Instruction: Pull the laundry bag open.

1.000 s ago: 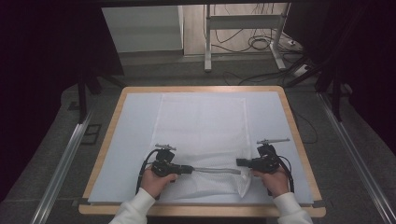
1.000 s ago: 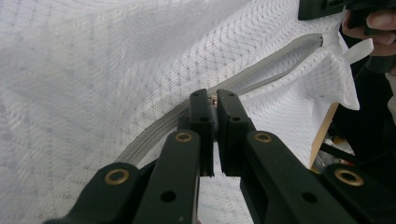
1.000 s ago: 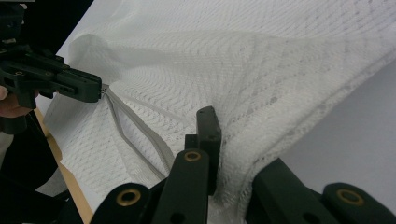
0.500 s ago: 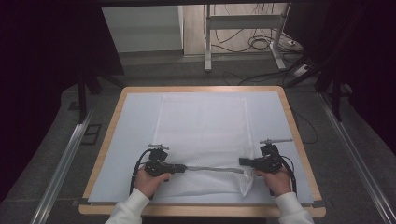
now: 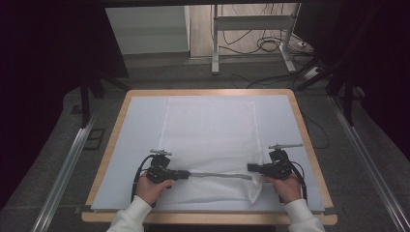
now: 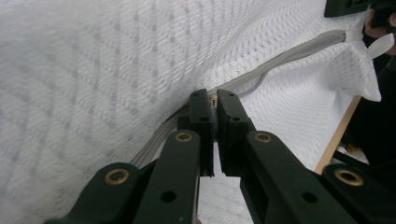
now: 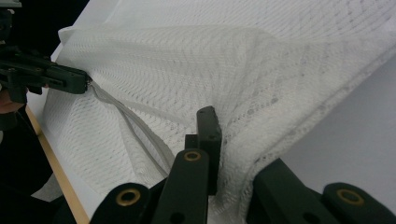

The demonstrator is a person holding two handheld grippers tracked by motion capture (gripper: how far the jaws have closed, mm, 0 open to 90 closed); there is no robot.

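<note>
Lower frame: left gripper (image 5: 186, 174) and right gripper (image 5: 250, 168) — both clamped on the mesh cloth (image 5: 209, 130) — have drawn its grey-banded edge (image 5: 220, 175) taut, ready for folding.

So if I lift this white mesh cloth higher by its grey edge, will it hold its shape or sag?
Probably sag: the white mesh cloth already droops in a loose corner below the right gripper. It looks thin and light, since the weave shows open holes. The grey edge stretched between the right and left gripper seems taut, so slack may drop if either lets go.
</note>
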